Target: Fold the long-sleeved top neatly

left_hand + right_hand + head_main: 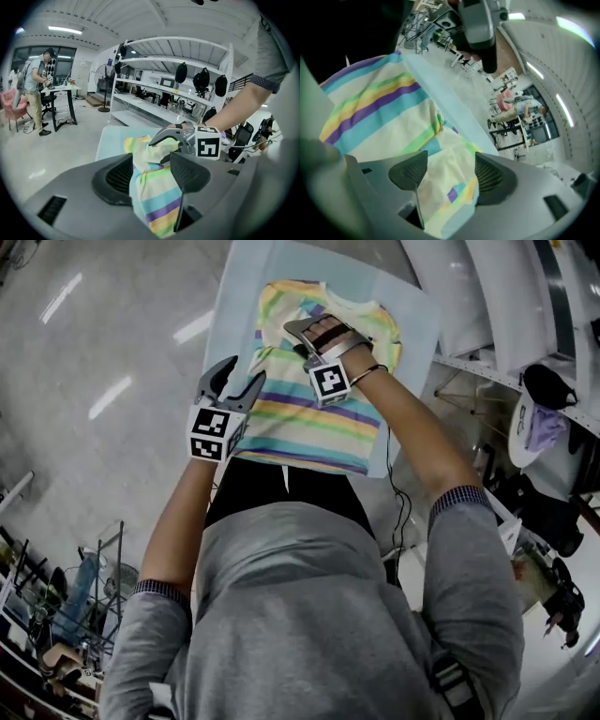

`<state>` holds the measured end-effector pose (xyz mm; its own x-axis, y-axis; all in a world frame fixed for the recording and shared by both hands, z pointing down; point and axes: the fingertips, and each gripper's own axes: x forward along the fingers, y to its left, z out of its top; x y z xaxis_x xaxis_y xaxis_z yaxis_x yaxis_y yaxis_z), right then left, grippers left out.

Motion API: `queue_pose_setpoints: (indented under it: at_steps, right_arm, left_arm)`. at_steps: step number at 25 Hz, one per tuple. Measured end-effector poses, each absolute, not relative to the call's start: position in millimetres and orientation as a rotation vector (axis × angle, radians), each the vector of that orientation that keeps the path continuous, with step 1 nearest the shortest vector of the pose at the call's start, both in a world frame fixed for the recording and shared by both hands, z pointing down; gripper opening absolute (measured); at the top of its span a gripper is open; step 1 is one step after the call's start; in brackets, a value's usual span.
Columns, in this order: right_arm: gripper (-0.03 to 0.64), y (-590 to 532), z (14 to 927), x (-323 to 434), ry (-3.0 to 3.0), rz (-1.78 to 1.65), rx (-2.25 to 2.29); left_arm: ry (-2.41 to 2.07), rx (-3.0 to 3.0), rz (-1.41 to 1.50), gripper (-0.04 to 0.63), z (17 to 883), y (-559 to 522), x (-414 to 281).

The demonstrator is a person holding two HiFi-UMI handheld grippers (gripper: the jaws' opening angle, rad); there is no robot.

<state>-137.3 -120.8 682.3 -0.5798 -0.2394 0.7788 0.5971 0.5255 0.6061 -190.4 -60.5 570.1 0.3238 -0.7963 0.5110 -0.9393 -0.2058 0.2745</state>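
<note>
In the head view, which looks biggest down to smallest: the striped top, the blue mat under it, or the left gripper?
1. blue mat
2. striped top
3. left gripper, smallest even though it is nearer the camera

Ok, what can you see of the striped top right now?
The striped top looks like soft knit, banded in pastel yellow, green, blue, purple and cream. It lies mostly flat on the pale blue sheet, no sleeve sticking out, with a rumpled cream fold near its far end. The right claw stands open over that fold; the left claw hovers open at its left edge.
</note>
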Motion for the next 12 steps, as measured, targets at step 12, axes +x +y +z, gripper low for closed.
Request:
queue_pose_setpoints:
  at_steps: [12]
  right_arm:
    - [0.331, -68.7, 643.6, -21.4, -1.979, -0.592, 0.203]
  left_arm:
    - [-1.328, 2.172, 0.499, 0.275, 583.0, -53.4, -169.9]
